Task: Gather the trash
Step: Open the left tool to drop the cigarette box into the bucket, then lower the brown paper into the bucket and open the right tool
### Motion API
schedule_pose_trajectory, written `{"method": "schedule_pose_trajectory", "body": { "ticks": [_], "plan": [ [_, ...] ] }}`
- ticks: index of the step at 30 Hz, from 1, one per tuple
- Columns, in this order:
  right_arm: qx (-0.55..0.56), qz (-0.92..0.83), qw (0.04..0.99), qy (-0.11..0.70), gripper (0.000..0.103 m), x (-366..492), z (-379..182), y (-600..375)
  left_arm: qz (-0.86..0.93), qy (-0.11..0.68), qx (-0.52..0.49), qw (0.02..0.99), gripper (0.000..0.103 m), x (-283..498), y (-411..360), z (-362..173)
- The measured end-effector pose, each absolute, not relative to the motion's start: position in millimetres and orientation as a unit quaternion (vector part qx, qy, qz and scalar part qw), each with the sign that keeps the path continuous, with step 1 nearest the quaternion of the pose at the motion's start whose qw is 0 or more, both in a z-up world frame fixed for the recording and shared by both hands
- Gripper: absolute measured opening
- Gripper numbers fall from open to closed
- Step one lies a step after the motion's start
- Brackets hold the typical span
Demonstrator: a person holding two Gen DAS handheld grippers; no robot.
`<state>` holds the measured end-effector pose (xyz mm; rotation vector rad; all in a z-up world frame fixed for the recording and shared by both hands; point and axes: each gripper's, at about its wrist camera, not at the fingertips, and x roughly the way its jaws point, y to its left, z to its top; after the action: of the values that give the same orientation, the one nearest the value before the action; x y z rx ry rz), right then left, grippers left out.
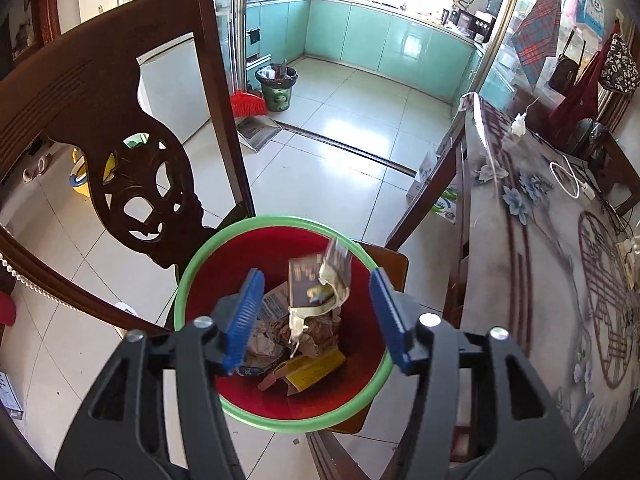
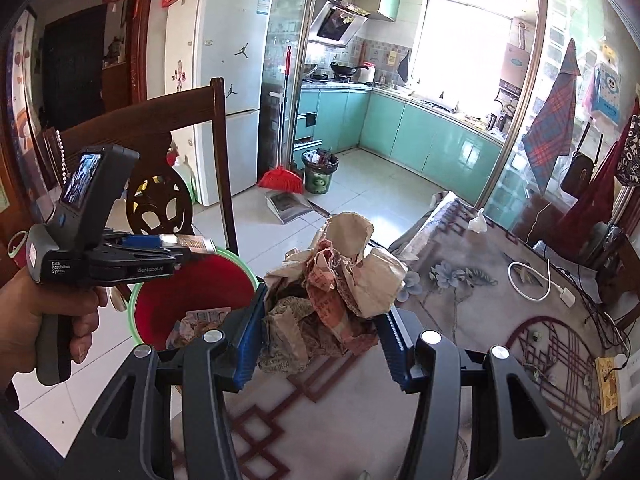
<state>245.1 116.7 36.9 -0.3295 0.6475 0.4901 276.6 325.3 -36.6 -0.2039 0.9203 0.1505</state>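
Note:
A red bin with a green rim [image 1: 362,400] stands on a chair beside the table, with paper and wrappers inside. My left gripper [image 1: 318,320] is open right above it. A torn wrapper [image 1: 316,292] is in the air between its fingers, over the bin. In the right wrist view my right gripper [image 2: 324,336] is shut on a big wad of crumpled brown paper [image 2: 340,276] over the table edge. The bin [image 2: 192,288] and the left gripper [image 2: 176,246] show to its left.
A carved wooden chair back [image 1: 132,152] rises just left of the bin. The floral table [image 1: 560,260] lies to the right with a white cable [image 1: 568,180] and a crumpled tissue [image 1: 519,125]. A red broom [image 1: 248,104] and a green bin [image 1: 277,88] stand at the kitchen door.

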Motion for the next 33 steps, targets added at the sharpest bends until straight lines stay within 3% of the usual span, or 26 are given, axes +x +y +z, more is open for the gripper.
{"method": "schedule_pose_trajectory", "body": {
  "ticks": [3, 12, 21, 29, 32, 33],
  "plan": [
    [-0.159, 0.245, 0.902, 0.318, 0.050, 247, 30, 126, 0.085, 0.413, -0.105, 0.901, 0.078, 269, 333, -17],
    [-0.166, 0.296, 0.884, 0.321, 0.050, 250, 15, 185, 0.198, 0.323, -0.133, 0.916, 0.095, 232, 382, 33],
    [-0.179, 0.337, 0.863, 0.332, 0.051, 257, -15, 267, 0.273, 0.256, -0.193, 0.907, 0.098, 195, 428, 62],
    [-0.190, 0.330, 0.849, 0.366, 0.053, 275, -54, 309, 0.288, 0.242, -0.211, 0.902, 0.098, 186, 444, 71],
    [-0.183, 0.329, 0.841, 0.389, 0.061, 283, -64, 312, 0.287, 0.241, -0.215, 0.902, 0.098, 186, 445, 72],
    [-0.185, 0.331, 0.838, 0.393, 0.069, 284, -66, 313, 0.287, 0.241, -0.215, 0.902, 0.098, 186, 445, 72]
  ]
}}
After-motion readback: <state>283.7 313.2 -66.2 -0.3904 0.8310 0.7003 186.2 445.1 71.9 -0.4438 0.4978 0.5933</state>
